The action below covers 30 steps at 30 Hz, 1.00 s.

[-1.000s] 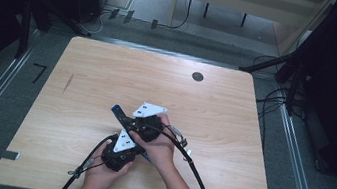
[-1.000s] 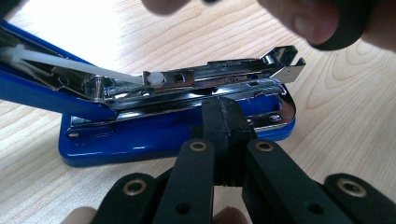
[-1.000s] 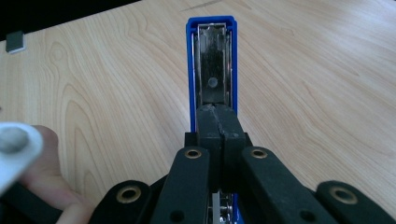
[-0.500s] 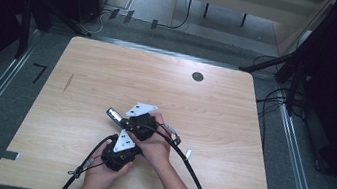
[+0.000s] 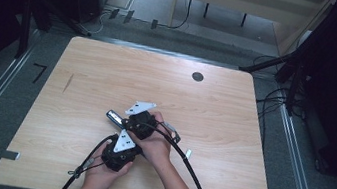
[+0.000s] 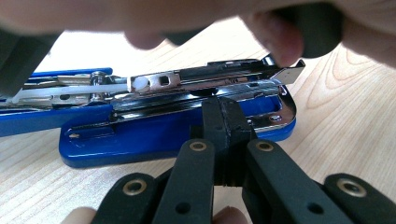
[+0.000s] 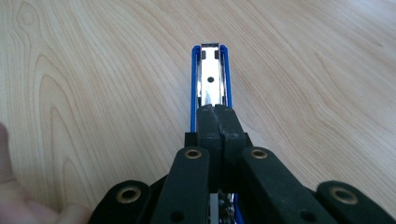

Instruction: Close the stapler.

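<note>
The bench (image 5: 235,109) is overlooked from high above; the blue stapler (image 6: 177,126) is shared, very close, by both gripper views.

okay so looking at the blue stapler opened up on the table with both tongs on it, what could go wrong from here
1. The blue stapler lies opened, its metal magazine raised. Both tongs meet on narrow edges, so a grip may slip and the lid could snap.
2. A person's fingers sit right at the magazine's end and might get pinched.
3. In the high view the cables cross near the hands and could snag.
</note>
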### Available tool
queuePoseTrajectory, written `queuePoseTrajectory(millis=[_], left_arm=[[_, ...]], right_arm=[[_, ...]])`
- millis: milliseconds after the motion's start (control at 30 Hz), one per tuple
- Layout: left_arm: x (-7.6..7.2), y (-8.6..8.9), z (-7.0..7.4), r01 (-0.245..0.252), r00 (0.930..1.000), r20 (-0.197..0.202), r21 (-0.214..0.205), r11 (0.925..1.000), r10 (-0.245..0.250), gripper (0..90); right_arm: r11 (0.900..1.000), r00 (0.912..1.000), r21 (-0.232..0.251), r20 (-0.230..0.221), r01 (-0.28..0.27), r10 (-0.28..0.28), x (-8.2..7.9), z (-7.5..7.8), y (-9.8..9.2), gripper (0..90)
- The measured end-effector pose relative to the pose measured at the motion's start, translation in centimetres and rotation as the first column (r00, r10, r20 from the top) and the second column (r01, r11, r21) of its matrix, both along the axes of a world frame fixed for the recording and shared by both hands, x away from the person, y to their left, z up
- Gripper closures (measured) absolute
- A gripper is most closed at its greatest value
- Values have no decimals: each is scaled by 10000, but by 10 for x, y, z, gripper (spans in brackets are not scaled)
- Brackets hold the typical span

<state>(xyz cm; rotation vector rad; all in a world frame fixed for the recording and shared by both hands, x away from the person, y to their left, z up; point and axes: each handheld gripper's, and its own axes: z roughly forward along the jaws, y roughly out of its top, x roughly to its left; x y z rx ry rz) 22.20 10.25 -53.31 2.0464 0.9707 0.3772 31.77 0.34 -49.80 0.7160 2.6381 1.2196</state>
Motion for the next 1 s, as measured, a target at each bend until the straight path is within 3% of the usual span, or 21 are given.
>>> queuePoseTrajectory(millis=[533,1000], left_arm=[[0,1,0,54,10000,-56,-48,10000,-54,900],[-1,0,0,39,10000,6,-30,10000,-39,900]], right_arm=[[9943,9963,746,316,768,-793,-11,16,-47,900],[9746,9795,1149,376,1925,-1979,-27,15,-105,900]])
